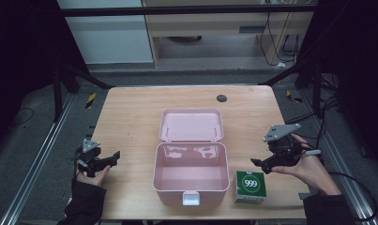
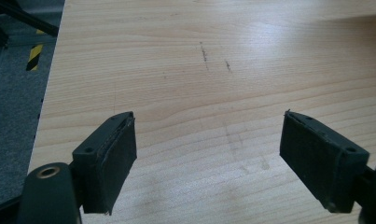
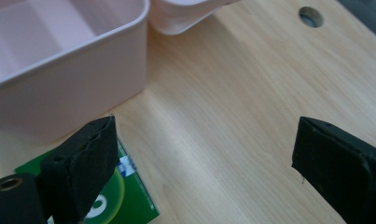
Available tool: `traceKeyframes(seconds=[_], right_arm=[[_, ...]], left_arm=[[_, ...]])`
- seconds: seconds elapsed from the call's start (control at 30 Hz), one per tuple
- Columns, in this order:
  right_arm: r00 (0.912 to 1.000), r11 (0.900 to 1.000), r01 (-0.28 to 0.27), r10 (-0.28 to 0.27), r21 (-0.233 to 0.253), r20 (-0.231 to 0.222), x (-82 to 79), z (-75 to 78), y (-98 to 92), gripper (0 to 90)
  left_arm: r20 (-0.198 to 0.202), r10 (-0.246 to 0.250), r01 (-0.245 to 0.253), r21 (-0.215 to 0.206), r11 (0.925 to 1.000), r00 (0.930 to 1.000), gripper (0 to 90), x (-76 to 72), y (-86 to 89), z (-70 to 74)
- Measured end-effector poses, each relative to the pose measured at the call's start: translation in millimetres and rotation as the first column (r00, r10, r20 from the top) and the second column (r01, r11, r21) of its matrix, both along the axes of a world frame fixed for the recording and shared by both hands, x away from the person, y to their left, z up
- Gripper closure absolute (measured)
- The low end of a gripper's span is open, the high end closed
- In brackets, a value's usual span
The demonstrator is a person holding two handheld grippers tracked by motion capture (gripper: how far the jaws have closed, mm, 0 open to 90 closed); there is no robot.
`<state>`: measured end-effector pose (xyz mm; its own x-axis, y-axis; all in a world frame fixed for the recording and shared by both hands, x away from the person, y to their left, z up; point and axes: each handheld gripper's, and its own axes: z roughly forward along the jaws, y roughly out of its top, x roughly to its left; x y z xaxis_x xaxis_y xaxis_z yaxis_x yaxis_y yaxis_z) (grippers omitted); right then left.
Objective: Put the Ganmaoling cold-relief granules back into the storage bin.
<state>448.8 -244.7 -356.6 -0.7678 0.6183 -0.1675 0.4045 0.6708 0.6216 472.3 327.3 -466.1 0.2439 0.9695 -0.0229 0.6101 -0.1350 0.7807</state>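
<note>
Wooden table (image 1: pixel 130 122), dim lab. Green 999 box (image 1: pixel 251 186) sits just right of the open pink case (image 1: pixel 190 173). Your right gripper (image 1: pixel 260 164) hovers near it, fingers wide, empty; left gripper (image 1: pixel 115 156) likewise. Risk: descending off-centre probably nudges the box against the case wall.

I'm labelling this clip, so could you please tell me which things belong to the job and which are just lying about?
Job things:
- green box
- open pink case
- right claw, open
- left claw, open

Lying about:
- round hole in the table
- cables on the floor
</note>
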Motion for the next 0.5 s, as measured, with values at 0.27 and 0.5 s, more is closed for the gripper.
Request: traceKeyframes(seconds=[0.27,0.5], right_arm=[[0.9954,0.994,-0.091,0.09,-0.052,-0.033,-9.5,-2.1,8.5,6.5],[0.9889,0.987,-0.138,0.133,-0.081,-0.067,-14.4,-4.3,13.2,6.1]], left_arm=[[-0.001,0.002,-0.002,0.002,1.0,1.0,18.1,-0.1,-0.1,0.5],[-0.004,-0.002,0.002,0.007,1.0,1.0,18.3,-0.2,-0.5,0.8]])
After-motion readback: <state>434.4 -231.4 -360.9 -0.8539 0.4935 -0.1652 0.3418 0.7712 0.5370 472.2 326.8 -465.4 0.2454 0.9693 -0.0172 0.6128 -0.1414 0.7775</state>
